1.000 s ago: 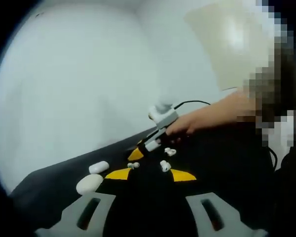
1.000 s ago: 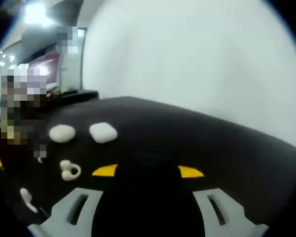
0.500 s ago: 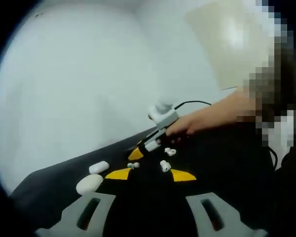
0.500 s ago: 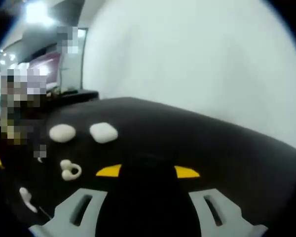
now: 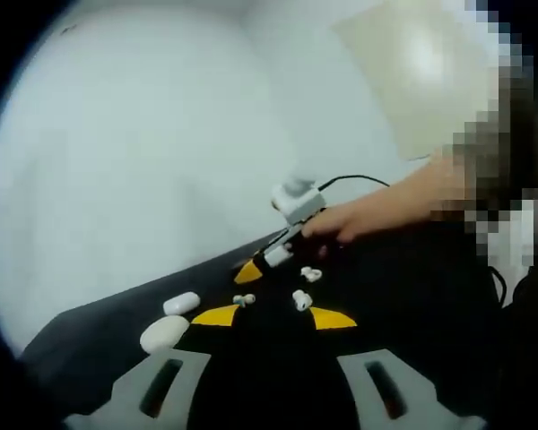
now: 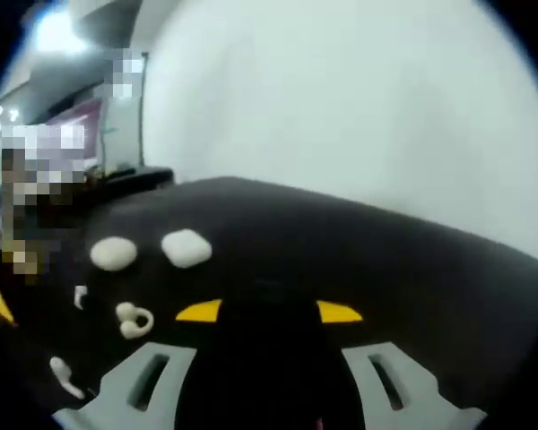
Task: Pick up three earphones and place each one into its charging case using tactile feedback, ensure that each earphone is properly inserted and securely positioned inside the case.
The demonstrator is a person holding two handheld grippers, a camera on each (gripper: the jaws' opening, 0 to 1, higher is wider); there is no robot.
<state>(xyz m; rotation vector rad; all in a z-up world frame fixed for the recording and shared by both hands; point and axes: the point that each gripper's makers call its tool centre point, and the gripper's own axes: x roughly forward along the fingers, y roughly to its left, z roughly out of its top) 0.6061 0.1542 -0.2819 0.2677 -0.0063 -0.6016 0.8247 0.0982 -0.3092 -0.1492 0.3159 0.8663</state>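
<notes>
A: Okay, left gripper view first. We see the left gripper (image 5: 271, 315) with its grey jaws and yellow tips spread wide, nothing between them, over a black matte table (image 5: 412, 305).

B: We also get the right gripper (image 5: 273, 255) coming in from the right, held by a person's hand (image 5: 359, 219). We cannot tell from here how its jaws stand.

A: Task things: two white oval charging cases lie at the left, the nearer rounded case (image 5: 164, 332) and the farther flatter case (image 5: 180, 303), just beside each other. Three small white earphones lie on the table: one (image 5: 243, 300) by the left yellow tip, one (image 5: 301, 300) between the tips' line, one (image 5: 310, 274) farther, near the right gripper's tip.

B: Now right gripper view. We see the right gripper (image 6: 269, 312) with jaws wide apart, holding nothing, above the black table (image 6: 412, 269).

A: Both white cases sit side by side at the left: one (image 6: 113, 253), the other (image 6: 186, 248). Nearer us, a looped white earphone (image 6: 133, 319), a small one (image 6: 80, 296), and a stemmed one (image 6: 63, 374) at the lower left, all apart from the jaws.
</notes>
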